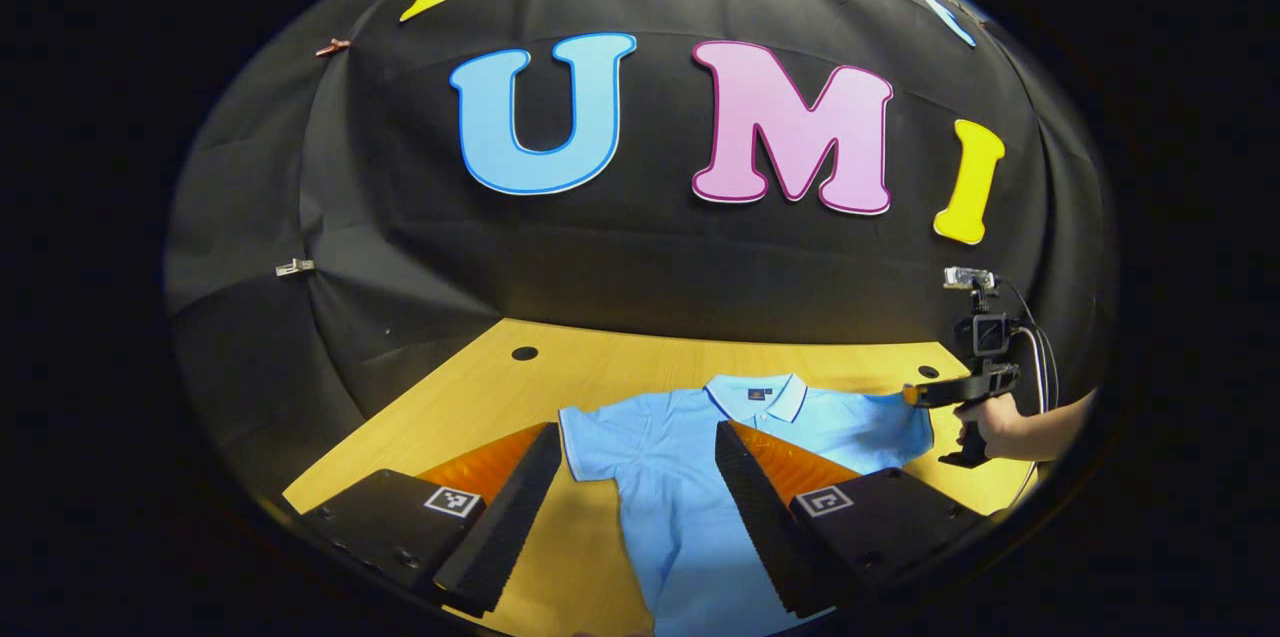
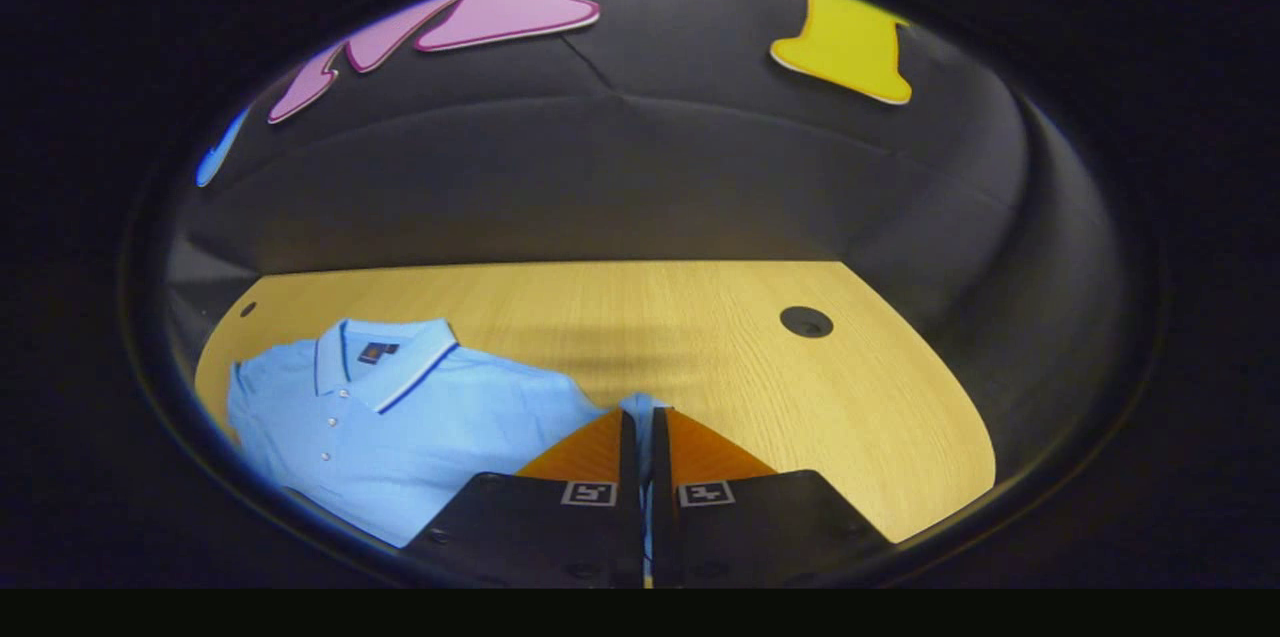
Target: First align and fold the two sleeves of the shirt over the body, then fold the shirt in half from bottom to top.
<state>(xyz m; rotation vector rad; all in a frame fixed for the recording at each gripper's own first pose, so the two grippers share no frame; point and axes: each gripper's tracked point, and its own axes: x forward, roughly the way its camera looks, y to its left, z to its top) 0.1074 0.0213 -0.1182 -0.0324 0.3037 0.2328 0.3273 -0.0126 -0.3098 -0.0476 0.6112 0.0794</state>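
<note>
A: Left gripper [image 1: 637, 457]?
B: Jaws wide apart, nothing between them but air. It hangs above the shirt [image 1: 690, 477], not touching cloth that I can see.
A: Where's the shirt relative to it?
B: Spread flat on the table [image 1: 470, 397], front up, collar [image 1: 757, 395] ahead of the jaws and slightly toward the right finger. The body runs down through the gap between the two fingers. One short sleeve [image 1: 590, 442] lies just ahead of the left finger's tip, flat on the wood.
A: Other sleeve?
B: Far sleeve [image 1: 895, 427] is at the right gripper [image 1: 915, 395], well off beyond the right finger. A hand [image 1: 985, 417] holds that gripper.
A: Right gripper's own view?
B: Right gripper [image 2: 637, 414] jaws together, clamped on the sleeve [image 2: 636, 403]. A bit of blue cloth pokes out right at the fingertips and a strip shows down the slit between the fingers.
A: Shirt [image 2: 420, 427] from there?
B: Off the left finger's side, collar [image 2: 385, 362] and button placket up, lying flat. Sleeve edge leads in to the tips.
A: Anything past the jaws?
B: Bare table [image 2: 700, 337], a round hole [image 2: 806, 321] ahead and toward the right finger's side. No folds made on the shirt yet.
</note>
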